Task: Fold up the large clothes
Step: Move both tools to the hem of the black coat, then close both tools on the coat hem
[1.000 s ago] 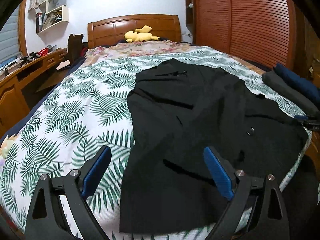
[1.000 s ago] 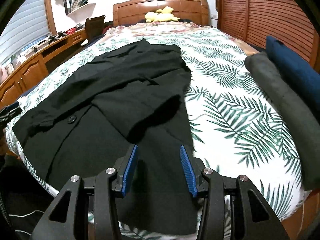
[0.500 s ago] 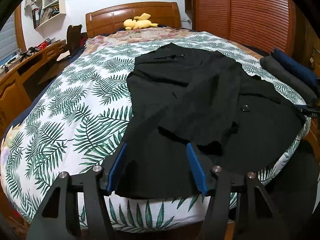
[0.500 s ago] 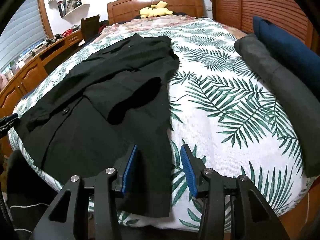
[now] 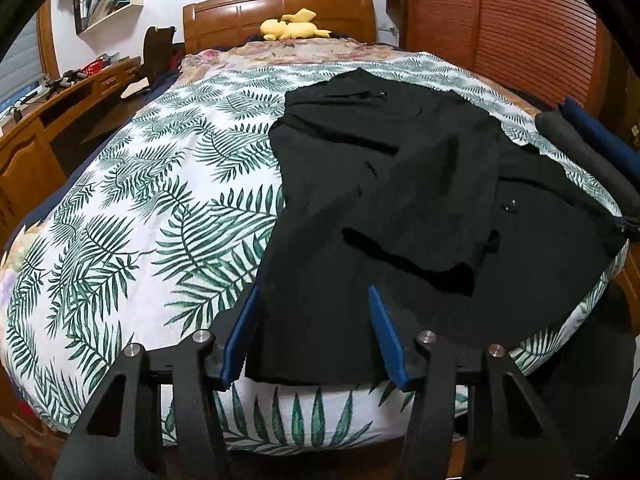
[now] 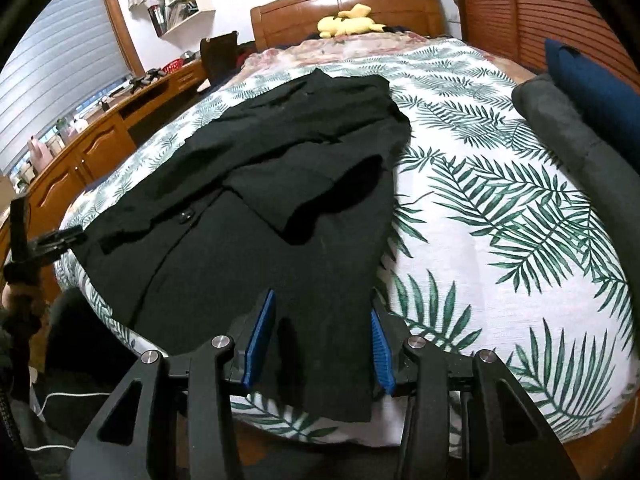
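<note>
The left gripper [image 5: 316, 334] sits at the bottom middle of the left wrist view. Its jaws have just been closing. Now they stand half apart, and the near bottom corner of the black coat [image 5: 400, 208] shows between the blue pads [image 5: 386, 332]. The pads do not pinch the cloth, so the jaws hold nothing.

The right gripper [image 6: 320, 340] sits at the bottom middle of the right wrist view. Its jaws stand half apart too. The other bottom corner of the black coat [image 6: 280, 208] lies between its blue pads [image 6: 260, 334]. I cannot tell if those pads touch the cloth.

The coat lies flat on the bed [image 5: 140, 220], with its bottom edge near the foot of the bed. Its sleeves are folded in across the front. A small button [image 6: 185, 217] shows on the front. The bed has a white cover with green leaves on it.

In the right wrist view, a grey bundle [image 6: 568, 128] and a blue bundle [image 6: 592, 80] lie along the right edge of the bed. A yellow soft toy [image 5: 290, 30] rests by the wooden headboard [image 5: 280, 12] at the top of the frame. A wooden desk [image 5: 48, 120] stands on the left, with a wall shelf [image 5: 106, 0] above it. Brown slatted doors [image 5: 500, 32] fill the upper right.
</note>
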The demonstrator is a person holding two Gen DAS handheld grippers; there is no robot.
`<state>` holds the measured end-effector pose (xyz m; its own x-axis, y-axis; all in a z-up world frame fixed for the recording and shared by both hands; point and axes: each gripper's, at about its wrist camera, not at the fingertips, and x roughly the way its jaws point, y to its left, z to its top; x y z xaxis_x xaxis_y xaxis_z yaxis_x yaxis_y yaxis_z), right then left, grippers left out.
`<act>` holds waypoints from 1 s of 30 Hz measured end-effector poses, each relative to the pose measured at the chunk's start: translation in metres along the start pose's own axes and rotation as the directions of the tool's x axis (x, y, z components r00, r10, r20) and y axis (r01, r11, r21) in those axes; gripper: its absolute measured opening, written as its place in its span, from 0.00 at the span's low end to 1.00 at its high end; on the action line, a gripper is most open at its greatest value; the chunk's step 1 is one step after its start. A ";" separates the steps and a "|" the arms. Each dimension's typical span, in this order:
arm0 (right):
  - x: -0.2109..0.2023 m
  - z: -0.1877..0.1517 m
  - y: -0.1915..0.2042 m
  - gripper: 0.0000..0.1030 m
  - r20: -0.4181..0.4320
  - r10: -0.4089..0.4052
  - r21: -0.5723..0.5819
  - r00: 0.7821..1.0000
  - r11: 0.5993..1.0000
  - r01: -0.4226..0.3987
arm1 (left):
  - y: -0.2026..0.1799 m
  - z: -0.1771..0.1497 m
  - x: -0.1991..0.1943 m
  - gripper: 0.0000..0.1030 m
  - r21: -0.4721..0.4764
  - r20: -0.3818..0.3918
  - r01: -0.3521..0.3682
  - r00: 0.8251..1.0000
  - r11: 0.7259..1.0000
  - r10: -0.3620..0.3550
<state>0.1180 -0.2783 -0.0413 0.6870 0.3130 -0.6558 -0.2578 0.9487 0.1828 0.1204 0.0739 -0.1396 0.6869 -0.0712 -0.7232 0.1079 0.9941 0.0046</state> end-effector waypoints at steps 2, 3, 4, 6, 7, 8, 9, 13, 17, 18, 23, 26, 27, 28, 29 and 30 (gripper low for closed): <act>0.000 -0.003 0.001 0.45 0.001 -0.007 0.005 1.000 1.000 0.007 | 0.003 -0.004 0.001 0.55 -0.002 -0.008 0.005 1.000 1.000 -0.005; 0.001 -0.004 0.002 0.45 -0.001 -0.015 0.007 1.000 1.000 0.015 | 0.005 -0.005 0.002 0.55 -0.001 -0.009 0.004 1.000 1.000 -0.004; 0.002 -0.005 0.001 0.45 -0.004 -0.023 0.010 1.000 1.000 0.023 | 0.007 -0.007 0.001 0.55 -0.003 -0.009 0.007 1.000 1.000 -0.007; 0.004 -0.006 0.005 0.45 -0.015 -0.035 0.012 0.999 0.999 0.035 | 0.010 -0.009 0.001 0.55 -0.013 -0.008 0.018 1.000 1.000 -0.018; 0.005 -0.007 0.005 0.45 -0.020 -0.041 0.013 0.999 0.999 0.041 | 0.013 -0.011 0.001 0.55 -0.019 -0.008 0.027 1.000 0.999 -0.027; 0.005 -0.006 0.007 0.45 -0.025 -0.043 0.015 0.999 0.999 0.043 | 0.014 -0.013 0.001 0.52 -0.023 -0.008 0.033 0.999 0.999 -0.033; 0.005 -0.005 0.008 0.45 -0.029 -0.046 0.017 0.999 0.999 0.046 | 0.016 -0.015 0.000 0.50 -0.027 -0.007 0.040 0.999 0.999 -0.040; 0.004 -0.002 0.011 0.45 -0.037 -0.057 0.027 0.998 0.998 0.058 | 0.019 -0.021 -0.001 0.48 -0.038 -0.006 0.061 0.998 0.997 -0.061; 0.006 0.001 0.017 0.45 -0.044 -0.066 0.018 0.997 0.998 0.067 | 0.020 -0.024 -0.002 0.48 -0.046 -0.009 0.071 0.997 0.996 -0.072; 0.007 0.001 0.017 0.45 -0.046 -0.066 0.015 0.997 0.998 0.067 | 0.020 -0.025 -0.001 0.48 -0.045 -0.010 0.070 0.997 0.997 -0.070; 0.010 -0.001 0.015 0.45 -0.049 -0.060 0.014 0.997 0.998 0.061 | 0.018 -0.026 0.000 0.48 -0.047 -0.012 0.066 0.998 0.997 -0.066; 0.011 -0.001 0.015 0.45 -0.047 -0.059 0.011 0.997 0.998 0.059 | 0.017 -0.025 0.000 0.46 -0.047 -0.012 0.077 0.997 0.996 -0.078; 0.011 -0.001 0.015 0.45 -0.044 -0.060 0.009 0.997 0.998 0.060 | 0.016 -0.025 -0.001 0.39 -0.043 -0.010 0.083 0.996 0.996 -0.083; 0.011 -0.002 0.016 0.43 -0.041 -0.060 0.006 0.997 0.998 0.060 | 0.016 -0.024 -0.002 0.21 -0.042 -0.011 0.087 0.996 0.995 -0.088; 0.010 -0.002 0.016 0.32 -0.037 -0.065 0.000 0.997 0.998 0.065 | 0.016 -0.023 -0.003 0.14 -0.044 -0.013 0.089 0.996 0.995 -0.090; 0.010 -0.002 0.017 0.26 -0.031 -0.072 -0.010 0.997 0.997 0.072 | 0.015 -0.022 -0.004 0.09 -0.042 -0.012 0.091 0.996 0.995 -0.091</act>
<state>0.1191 -0.2592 -0.0459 0.6827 0.2420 -0.6894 -0.2145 0.9684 0.1275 0.1035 0.0913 -0.1522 0.6656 -0.1608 -0.7288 0.1393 0.9861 -0.0903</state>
